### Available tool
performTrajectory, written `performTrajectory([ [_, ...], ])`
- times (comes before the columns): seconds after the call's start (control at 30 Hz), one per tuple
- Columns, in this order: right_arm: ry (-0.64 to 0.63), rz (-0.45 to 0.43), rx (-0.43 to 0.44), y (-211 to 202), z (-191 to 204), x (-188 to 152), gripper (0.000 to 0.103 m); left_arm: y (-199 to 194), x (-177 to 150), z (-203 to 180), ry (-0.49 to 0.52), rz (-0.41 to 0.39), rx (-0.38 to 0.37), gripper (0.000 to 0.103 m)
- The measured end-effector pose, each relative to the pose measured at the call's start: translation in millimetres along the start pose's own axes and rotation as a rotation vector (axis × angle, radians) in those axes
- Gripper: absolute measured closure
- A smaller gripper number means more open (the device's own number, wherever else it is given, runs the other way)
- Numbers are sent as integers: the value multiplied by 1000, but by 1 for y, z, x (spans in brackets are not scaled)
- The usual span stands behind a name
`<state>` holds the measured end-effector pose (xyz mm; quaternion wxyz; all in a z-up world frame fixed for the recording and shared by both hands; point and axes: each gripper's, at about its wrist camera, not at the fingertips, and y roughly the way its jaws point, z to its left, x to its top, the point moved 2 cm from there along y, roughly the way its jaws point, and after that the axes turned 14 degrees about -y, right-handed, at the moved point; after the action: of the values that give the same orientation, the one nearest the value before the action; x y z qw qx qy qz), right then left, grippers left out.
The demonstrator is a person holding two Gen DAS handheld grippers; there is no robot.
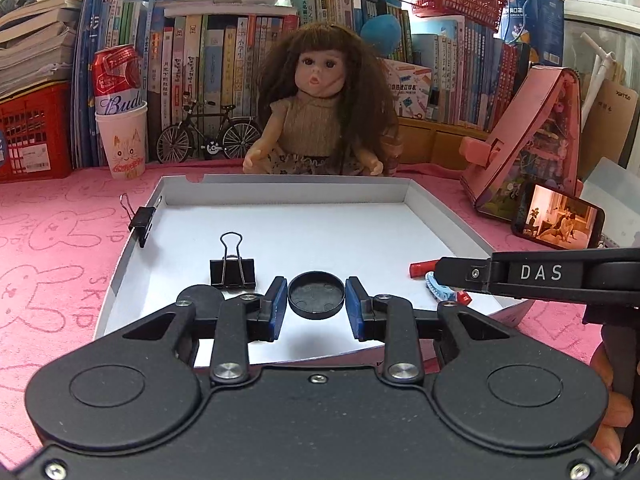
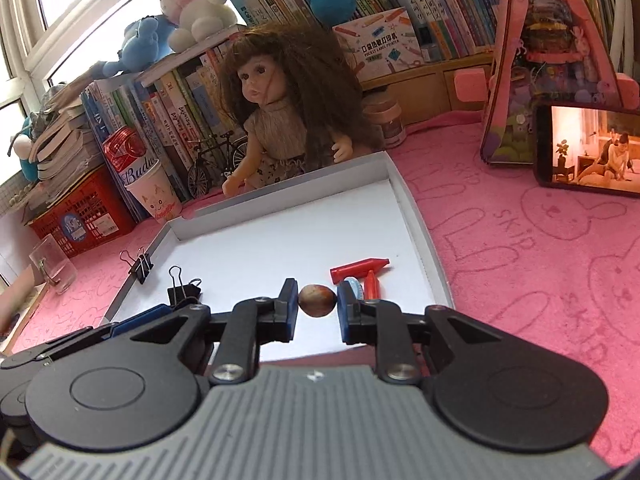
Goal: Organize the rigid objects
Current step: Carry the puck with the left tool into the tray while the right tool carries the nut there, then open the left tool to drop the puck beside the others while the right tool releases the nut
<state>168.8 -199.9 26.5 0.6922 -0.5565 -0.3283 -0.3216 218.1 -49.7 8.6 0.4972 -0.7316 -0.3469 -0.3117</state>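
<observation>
A shallow white box lid (image 1: 280, 190) (image 2: 416, 208) lies on the pink cloth. My left gripper (image 1: 316, 302) is shut on a black round cap (image 1: 316, 295), held over the lid's near part. My right gripper (image 2: 317, 300) is shut on a small brown nut-like ball (image 2: 317, 299) above the lid's near right side; its body crosses the left wrist view at the right. Inside the lid lie a black binder clip (image 1: 233, 270) (image 2: 182, 290), two red crayons (image 2: 358, 270) (image 1: 422, 268) and a light blue piece (image 1: 438, 288). Another binder clip (image 1: 141, 218) (image 2: 140, 266) grips the lid's left wall.
A doll (image 1: 320, 112) (image 2: 276, 120) sits behind the lid, with a model bicycle (image 1: 208, 136), a cat cup holding a red can (image 1: 122, 136), books and a red basket (image 1: 28, 132). A phone (image 2: 588, 152) and pink house model (image 1: 532, 140) stand right.
</observation>
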Motion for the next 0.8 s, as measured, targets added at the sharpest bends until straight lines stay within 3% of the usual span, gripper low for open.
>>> performTrajectory([
  [0.5, -29, 39, -23, 24, 6, 4, 78, 20, -2, 1, -3, 38, 35, 73],
  [0.57, -34, 33, -29, 22, 7, 4, 73, 20, -1, 1, -3, 43, 41, 73],
  [0.63, -36, 19, -28, 18, 8, 6, 73, 19, 0, 1, -15, 52, 36, 68],
  [0.7, -42, 6, -27, 14, 9, 7, 69, 16, 2, 2, -30, 56, 26, 55],
  [0.8, -57, -15, -29, 6, 11, 9, 55, 9, 4, 2, -31, 44, 25, 46],
])
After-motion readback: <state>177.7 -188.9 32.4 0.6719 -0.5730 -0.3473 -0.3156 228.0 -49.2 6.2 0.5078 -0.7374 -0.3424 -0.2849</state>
